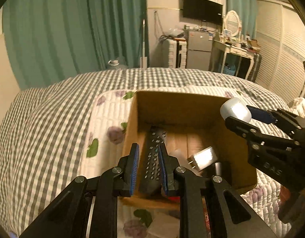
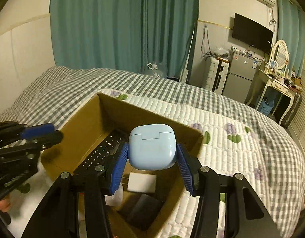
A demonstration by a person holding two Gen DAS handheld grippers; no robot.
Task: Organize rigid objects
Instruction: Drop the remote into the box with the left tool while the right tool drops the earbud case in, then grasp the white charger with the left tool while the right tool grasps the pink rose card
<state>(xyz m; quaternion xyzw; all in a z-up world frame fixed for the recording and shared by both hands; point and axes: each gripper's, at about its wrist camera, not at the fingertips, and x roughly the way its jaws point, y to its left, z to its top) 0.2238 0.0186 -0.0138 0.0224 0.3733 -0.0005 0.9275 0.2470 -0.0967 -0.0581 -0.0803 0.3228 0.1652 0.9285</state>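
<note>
While the right gripper [image 2: 151, 159] clamps a pale blue rounded earbud case [image 2: 152, 146] above the open brown cardboard box [image 2: 83, 119], the left gripper [image 1: 148, 168] pinches a long black remote control [image 1: 153, 154] whose far end dips inside. Already boxed — white plug charger [image 2: 141, 182], dark flat block [image 2: 144, 211]. Outstanding — lowering and releasing both held items. Setting: quilted floral bedspread [image 2: 221, 138].
</note>
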